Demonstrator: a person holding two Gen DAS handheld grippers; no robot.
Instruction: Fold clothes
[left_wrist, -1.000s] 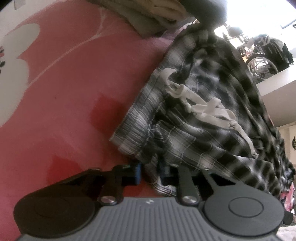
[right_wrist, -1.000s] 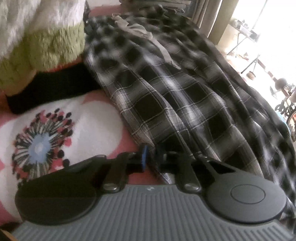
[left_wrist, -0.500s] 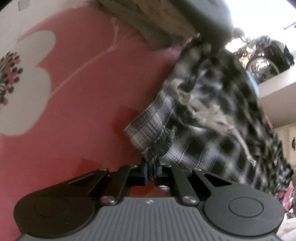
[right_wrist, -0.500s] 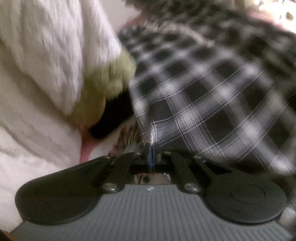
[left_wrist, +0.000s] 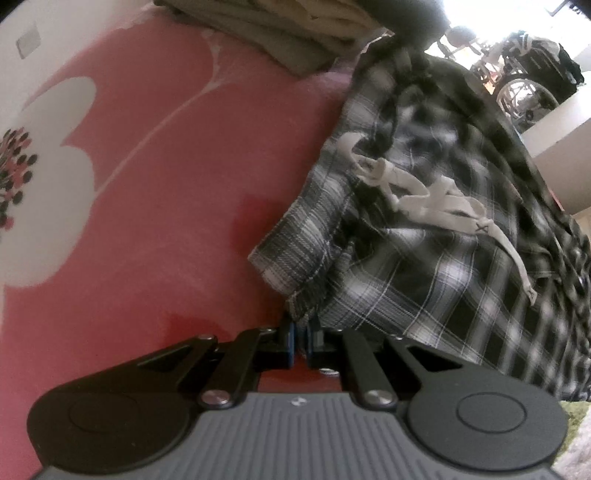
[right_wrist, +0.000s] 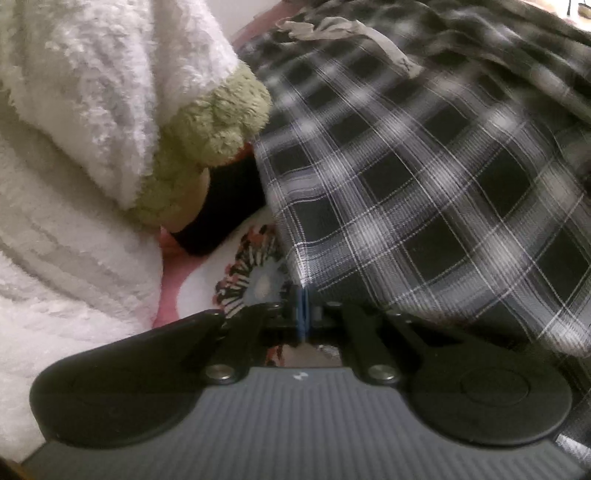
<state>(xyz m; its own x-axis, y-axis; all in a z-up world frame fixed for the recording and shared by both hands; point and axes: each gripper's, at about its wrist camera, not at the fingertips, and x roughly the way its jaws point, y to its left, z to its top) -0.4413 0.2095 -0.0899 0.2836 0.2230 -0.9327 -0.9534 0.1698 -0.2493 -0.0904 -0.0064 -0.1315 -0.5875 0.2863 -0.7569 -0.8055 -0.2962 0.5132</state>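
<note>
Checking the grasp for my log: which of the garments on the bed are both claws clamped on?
The black-and-white plaid trousers with the white drawstring, not the fluffy white robe or the folded beige stack.

Black tongs (left_wrist: 300, 338), seemingly blue-padded tips.

woven plaid trousers (right_wrist: 424, 177), fluffy fleece sleeve (right_wrist: 92, 92)

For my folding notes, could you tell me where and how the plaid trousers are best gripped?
Probably at the waistband corners of the plaid trousers, coming in low from the edge, as the left gripper and right gripper do: the doubled hem is firm and lies flat on the pink sheet.
</note>
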